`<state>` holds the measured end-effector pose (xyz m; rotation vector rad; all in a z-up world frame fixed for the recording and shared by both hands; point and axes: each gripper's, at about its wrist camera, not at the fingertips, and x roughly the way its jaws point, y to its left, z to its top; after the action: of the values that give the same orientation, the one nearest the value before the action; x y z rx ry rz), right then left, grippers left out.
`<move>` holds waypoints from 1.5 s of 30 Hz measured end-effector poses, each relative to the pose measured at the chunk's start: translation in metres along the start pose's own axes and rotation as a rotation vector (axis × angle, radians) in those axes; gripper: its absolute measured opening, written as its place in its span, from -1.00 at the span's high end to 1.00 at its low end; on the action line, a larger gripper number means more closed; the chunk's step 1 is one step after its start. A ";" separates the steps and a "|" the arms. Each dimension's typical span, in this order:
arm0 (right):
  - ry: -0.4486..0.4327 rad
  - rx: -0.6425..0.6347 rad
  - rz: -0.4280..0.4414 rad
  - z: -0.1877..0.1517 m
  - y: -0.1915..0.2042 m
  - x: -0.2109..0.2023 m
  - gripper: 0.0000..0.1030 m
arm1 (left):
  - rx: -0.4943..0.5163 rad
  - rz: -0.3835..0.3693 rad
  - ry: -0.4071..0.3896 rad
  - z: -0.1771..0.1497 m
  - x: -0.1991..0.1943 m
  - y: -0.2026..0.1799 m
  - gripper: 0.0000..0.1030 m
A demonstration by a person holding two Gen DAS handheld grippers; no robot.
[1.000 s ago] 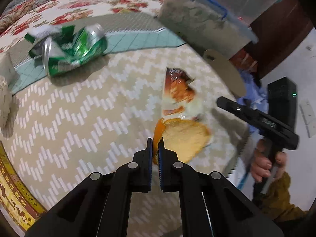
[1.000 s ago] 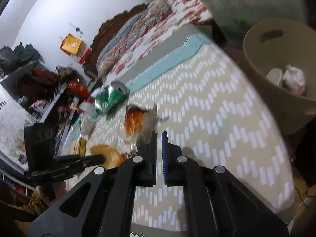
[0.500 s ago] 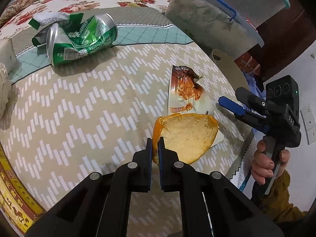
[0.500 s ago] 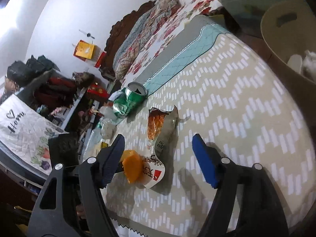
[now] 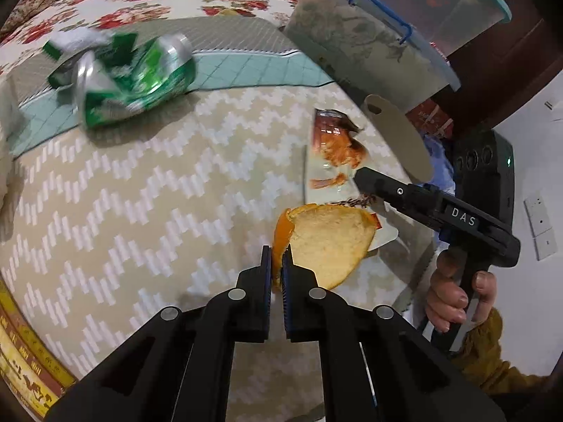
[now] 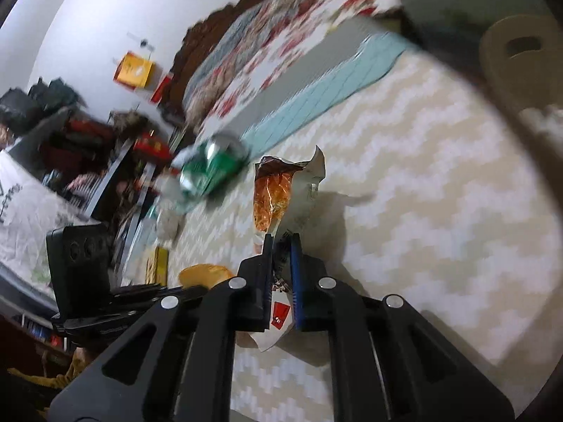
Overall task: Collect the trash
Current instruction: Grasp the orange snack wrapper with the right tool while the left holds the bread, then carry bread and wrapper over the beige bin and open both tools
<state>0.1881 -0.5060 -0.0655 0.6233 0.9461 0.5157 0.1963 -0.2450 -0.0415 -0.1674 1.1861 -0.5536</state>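
Left tongs [image 5: 277, 256] pinching orange peel [image 5: 327, 242], right tongs [image 6: 281, 246] – marked "DAS" – clamped on snack wrapper [image 6: 285, 190]

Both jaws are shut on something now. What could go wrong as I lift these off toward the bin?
1. The left gripper pinches only the thin edge of the orange peel, so it may slip out.
2. The peel overlaps the snack wrapper held by the right gripper; lifting one could drag the other.
3. The crushed green can remains on the bedspread and could be forgotten.
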 end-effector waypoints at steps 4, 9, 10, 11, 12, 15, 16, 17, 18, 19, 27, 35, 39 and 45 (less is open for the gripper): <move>-0.096 0.023 -0.059 0.009 -0.021 -0.035 0.78 | 0.026 -0.027 0.014 0.019 0.011 -0.025 0.91; -0.260 0.093 -0.166 0.028 -0.067 -0.097 0.78 | 0.117 -0.048 0.010 0.057 0.027 -0.079 0.91; -0.277 0.099 -0.184 0.031 -0.073 -0.105 0.78 | 0.140 -0.055 0.007 0.067 0.032 -0.093 0.91; -0.313 0.106 -0.230 0.035 -0.083 -0.120 0.78 | 0.159 -0.064 0.006 0.076 0.036 -0.105 0.91; -0.327 0.108 -0.251 0.036 -0.090 -0.126 0.78 | 0.182 -0.072 0.003 0.086 0.041 -0.120 0.91; -0.372 0.117 -0.334 0.048 -0.113 -0.149 0.78 | 0.245 -0.080 -0.007 0.113 0.059 -0.162 0.91; -0.376 0.121 -0.345 0.050 -0.120 -0.154 0.77 | 0.261 -0.079 -0.010 0.122 0.067 -0.175 0.91; -0.381 0.130 -0.357 0.055 -0.128 -0.157 0.72 | 0.270 -0.077 -0.014 0.130 0.074 -0.185 0.90; -0.387 0.139 -0.363 0.059 -0.136 -0.159 0.72 | 0.276 -0.070 -0.020 0.140 0.083 -0.197 0.89; -0.383 0.143 -0.365 0.062 -0.141 -0.158 0.69 | 0.275 -0.057 -0.028 0.149 0.093 -0.207 0.80; -0.454 0.191 -0.380 0.062 -0.158 -0.170 -0.40 | 0.310 -0.017 0.004 0.149 0.128 -0.224 0.29; -0.457 0.153 -0.271 0.057 -0.120 -0.158 -0.33 | 0.252 -0.018 -0.020 0.107 0.077 -0.156 0.28; -0.408 0.086 -0.218 0.057 -0.083 -0.136 -0.30 | 0.219 -0.012 -0.044 0.074 0.040 -0.115 0.28; -0.283 -0.042 -0.145 0.057 -0.014 -0.073 -0.27 | 0.129 0.063 -0.123 0.023 -0.028 -0.032 0.28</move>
<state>0.2030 -0.5779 -0.0082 0.5676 0.7044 0.3071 0.1997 -0.2620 0.0029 -0.0531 1.0293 -0.5546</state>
